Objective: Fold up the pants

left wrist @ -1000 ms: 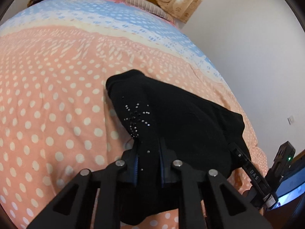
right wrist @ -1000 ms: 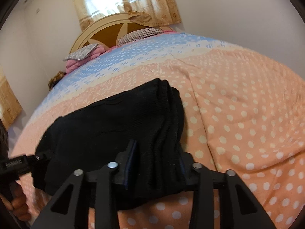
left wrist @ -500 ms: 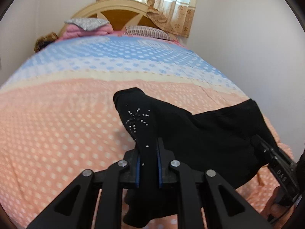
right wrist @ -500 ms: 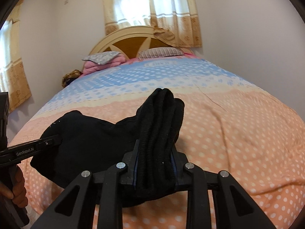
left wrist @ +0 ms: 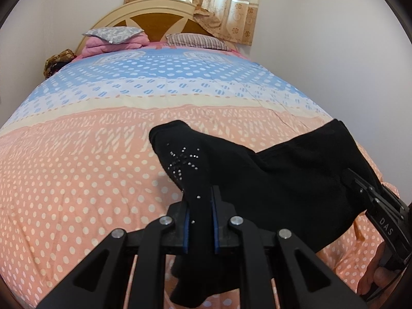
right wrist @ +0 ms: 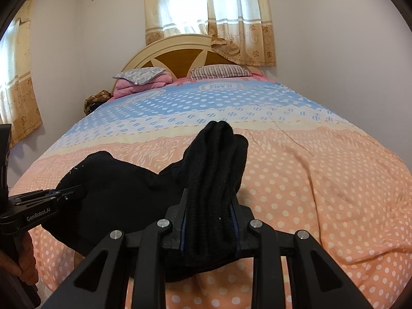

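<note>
Up they go: both grippers have tilted back since a second ago, so the headboard [right wrist: 180, 59] and curtains [right wrist: 206, 13] now fill the top of each view and the black pants [left wrist: 283, 180] hang lifted between them rather than lying flat. Left gripper [left wrist: 200, 221] is clamped on a corner of the fabric carrying a rhinestone starburst [left wrist: 184, 161], and right gripper [right wrist: 209, 229] is pinched tight on a thick, ribbed bunch, with the cloth sagging toward 9 o'clock in its view. My read: the pants are being raised off the bed [right wrist: 322, 180] near its foot, ready to be carried over for a fold. Writing, now: "GenRobot.AI" shows on the left gripper's side at 9 o'clock in the right view, "DAS" on the right gripper at 4 o'clock in the left view, and a "JEANS" badge is printed on the quilt's blue band.
</note>
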{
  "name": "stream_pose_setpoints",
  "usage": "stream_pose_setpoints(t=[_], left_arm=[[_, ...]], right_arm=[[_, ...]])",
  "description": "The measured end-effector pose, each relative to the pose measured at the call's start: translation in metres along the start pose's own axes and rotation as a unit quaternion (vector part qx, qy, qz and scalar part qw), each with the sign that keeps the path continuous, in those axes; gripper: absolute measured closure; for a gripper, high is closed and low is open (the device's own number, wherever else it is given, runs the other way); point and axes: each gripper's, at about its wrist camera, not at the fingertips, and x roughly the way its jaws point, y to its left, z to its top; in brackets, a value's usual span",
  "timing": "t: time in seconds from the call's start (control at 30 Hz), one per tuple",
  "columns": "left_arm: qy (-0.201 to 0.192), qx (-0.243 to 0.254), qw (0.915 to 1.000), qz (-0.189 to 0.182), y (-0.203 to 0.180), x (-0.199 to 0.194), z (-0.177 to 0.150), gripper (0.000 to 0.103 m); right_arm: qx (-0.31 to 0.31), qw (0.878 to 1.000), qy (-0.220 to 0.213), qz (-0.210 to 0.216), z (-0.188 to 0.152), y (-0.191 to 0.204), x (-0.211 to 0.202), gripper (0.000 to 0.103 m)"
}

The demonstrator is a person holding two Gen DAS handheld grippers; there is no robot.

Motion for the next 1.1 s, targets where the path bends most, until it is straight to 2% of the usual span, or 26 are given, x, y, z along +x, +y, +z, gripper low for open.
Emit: stream_pose_setpoints(t=[0.33,0.6,0.73,0.8,0.87,0.9,0.93,0.97,1.0,1.03,1.1], left_arm=[[0.007,0.008,0.9999,-0.013,-0.006,0.008,0.004,0.089],[0.03,0.015,0.9994,-0.006,-0.009,0.025,-0.006,0.089],[0.043,0.018,0.9989,-0.004,-0.008,0.031,-0.011,0.089],[0.057,0.013,0.9983,-0.006,-0.002,0.034,-0.015,0.084],[0.07,0.004,0.9972,-0.023,0.008,0.033,-0.022,0.077],[0.072,0.003,0.9971,-0.027,0.011,0.031,-0.025,0.074],[0.072,0.005,0.997,-0.027,0.017,0.025,-0.03,0.066],[0.068,0.008,0.9973,-0.024,0.024,0.016,-0.034,0.054],[0.061,0.011,0.9979,-0.02,0.031,0.007,-0.038,0.048],[0.054,0.013,0.9983,-0.016,0.036,0.001,-0.041,0.043],[0.038,0.029,0.9988,0.011,0.051,-0.015,-0.05,0.043]], right_arm=[[-0.026,0.999,-0.015,-0.022,0.007,0.005,-0.006,0.076],[0.001,0.999,0.013,-0.03,-0.007,-0.015,0.006,0.076],[0.036,0.998,0.036,-0.028,-0.02,-0.036,0.017,0.076],[0.056,0.997,0.053,-0.009,-0.027,-0.048,0.026,0.076],[0.092,0.993,0.07,0.009,-0.034,-0.065,0.036,0.073],[0.113,0.99,0.077,0.018,-0.037,-0.073,0.041,0.068],[0.128,0.988,0.082,0.025,-0.04,-0.081,0.046,0.064],[0.134,0.987,0.083,0.028,-0.04,-0.086,0.048,0.054],[0.137,0.987,0.081,0.029,-0.04,-0.09,0.048,0.049],[0.141,0.987,0.077,0.028,-0.038,-0.094,0.046,0.049],[0.153,0.986,0.058,0.016,-0.034,-0.101,0.037,0.049]])
